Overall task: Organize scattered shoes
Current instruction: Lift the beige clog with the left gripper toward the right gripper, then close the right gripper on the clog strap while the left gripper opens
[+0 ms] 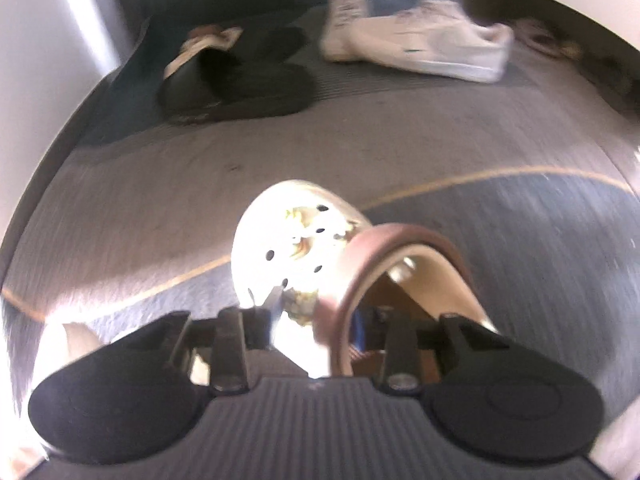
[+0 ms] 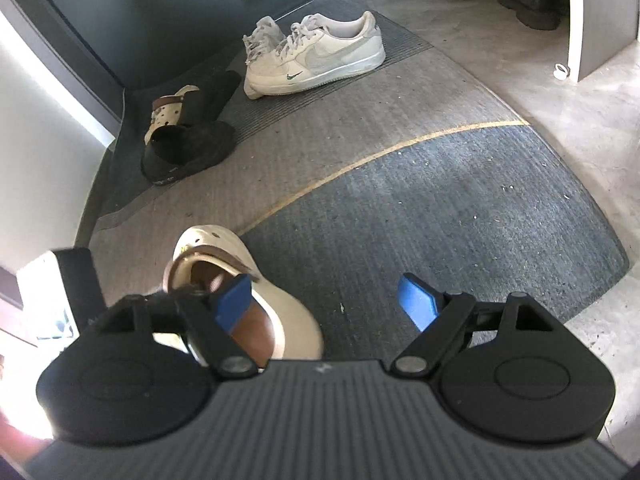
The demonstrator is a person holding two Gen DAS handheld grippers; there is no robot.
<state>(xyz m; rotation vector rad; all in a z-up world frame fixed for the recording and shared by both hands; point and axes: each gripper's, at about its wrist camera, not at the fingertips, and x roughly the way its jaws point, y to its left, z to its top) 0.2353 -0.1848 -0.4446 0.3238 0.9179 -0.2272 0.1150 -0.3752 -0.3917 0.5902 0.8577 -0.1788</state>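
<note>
Your right gripper (image 2: 334,306) hangs with blue fingers (image 2: 416,306) spread over the grey doormat (image 2: 460,208); a cream perforated clog with brown strap (image 2: 240,280) lies beneath its left finger.

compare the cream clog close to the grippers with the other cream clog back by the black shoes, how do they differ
The near cream clog lies alone by the mat's yellow line, fully visible; the far cream clog sits by the wall, partly hidden behind the black shoes. The near clog sits right at the left gripper, though I can't confirm a grip; nothing touches the far clog. Both have brown straps, holes and charms, so they look like a pair.
</note>
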